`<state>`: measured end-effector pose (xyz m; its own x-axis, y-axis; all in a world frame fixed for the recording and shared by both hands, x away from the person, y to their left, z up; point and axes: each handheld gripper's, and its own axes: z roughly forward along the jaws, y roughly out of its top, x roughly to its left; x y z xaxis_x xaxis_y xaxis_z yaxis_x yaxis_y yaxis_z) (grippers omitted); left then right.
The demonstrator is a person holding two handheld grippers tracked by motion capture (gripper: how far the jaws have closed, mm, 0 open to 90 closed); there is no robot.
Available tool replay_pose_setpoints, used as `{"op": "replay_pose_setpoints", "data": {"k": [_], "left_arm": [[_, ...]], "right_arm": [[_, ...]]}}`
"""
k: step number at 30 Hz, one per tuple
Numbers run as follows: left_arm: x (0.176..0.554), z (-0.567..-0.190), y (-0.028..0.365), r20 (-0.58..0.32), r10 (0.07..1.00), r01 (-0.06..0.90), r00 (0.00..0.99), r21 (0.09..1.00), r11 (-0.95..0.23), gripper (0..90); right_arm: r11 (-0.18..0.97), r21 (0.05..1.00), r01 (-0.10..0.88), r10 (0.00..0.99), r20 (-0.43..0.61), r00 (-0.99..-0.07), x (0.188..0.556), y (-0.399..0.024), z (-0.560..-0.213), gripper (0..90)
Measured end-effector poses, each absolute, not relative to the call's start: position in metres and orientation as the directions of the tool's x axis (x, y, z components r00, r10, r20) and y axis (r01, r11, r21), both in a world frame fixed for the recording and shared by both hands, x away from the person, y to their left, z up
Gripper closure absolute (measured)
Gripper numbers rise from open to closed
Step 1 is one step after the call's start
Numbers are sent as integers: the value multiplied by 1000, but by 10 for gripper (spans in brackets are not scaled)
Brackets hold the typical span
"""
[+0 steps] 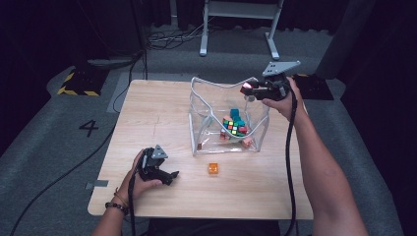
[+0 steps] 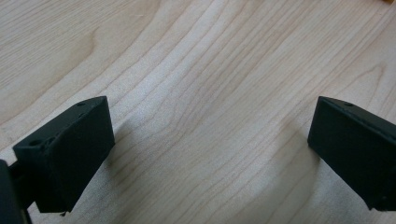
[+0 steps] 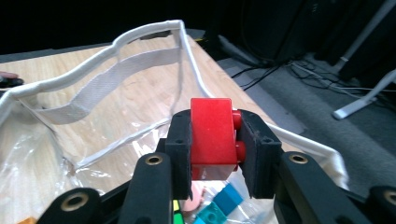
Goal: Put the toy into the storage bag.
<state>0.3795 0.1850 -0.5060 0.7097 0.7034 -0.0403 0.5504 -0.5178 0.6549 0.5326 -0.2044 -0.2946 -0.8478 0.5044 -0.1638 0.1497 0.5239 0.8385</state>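
A wooden table (image 1: 162, 113) is seen bearing a clear plastic bag (image 1: 206, 118) with toys inside; over the bag's rim a red brick (image 3: 212, 137) is clamped in the right gripper (image 1: 248, 90); the left gripper (image 1: 172, 176) is rested on the table, jaws apart, near an orange block (image 1: 213, 168).

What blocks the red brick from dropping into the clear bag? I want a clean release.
Nothing visible does. The right gripper holds the red brick above the clear bag, whose mouth gapes open beneath it.
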Motion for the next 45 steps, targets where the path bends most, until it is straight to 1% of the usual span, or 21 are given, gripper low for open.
{"op": "replay_pose_setpoints", "data": {"k": [7,9,13,20,23,24,26,27,29,31,36,42,45], "left_arm": [[380,-505,186,-30,699,545,714,651,-528,7],[380,-505,186,-30,700,545,714,651,-528,6],[380,-505,186,-30,700,545,714,651,-528,6],[380,-505,186,-30,700,545,714,651,-528,7],[380,-505,186,-30,700,545,714,651,-528,6],[380,-505,186,-30,700,545,714,651,-528,7],[380,-505,186,-30,700,545,714,651,-528,7],[380,-505,186,-30,700,545,714,651,-528,6],[380,-505,186,-30,700,545,714,651,-528,6],[380,-505,186,-30,700,545,714,651,-528,7],[380,-505,186,-30,700,545,714,651,-528,6],[380,-505,186,-29,700,545,714,651,-528,6],[380,-505,186,-31,699,545,714,651,-528,6]], "right_arm": [[584,798,149,461,-174,-870,539,-186,-299,676],[615,772,158,452,-181,-874,542,-177,-302,676],[644,745,174,439,-173,-882,546,-170,-305,676],[690,704,169,409,-186,-893,550,-161,-305,675],[738,654,169,381,-196,-903,551,-156,-307,674],[738,654,169,381,-196,-903,551,-156,-307,674],[783,605,141,345,-235,-909,552,-153,-309,673],[795,589,144,340,-237,-910,552,-153,-309,673],[823,551,141,317,-238,-918,553,-154,-310,673],[831,534,158,325,-235,-916,556,-157,-311,673],[853,496,164,313,-235,-920,558,-164,-314,673],[863,458,213,340,-215,-915,559,-181,-316,673],[869,445,216,340,-221,-914,560,-190,-316,672]]}}
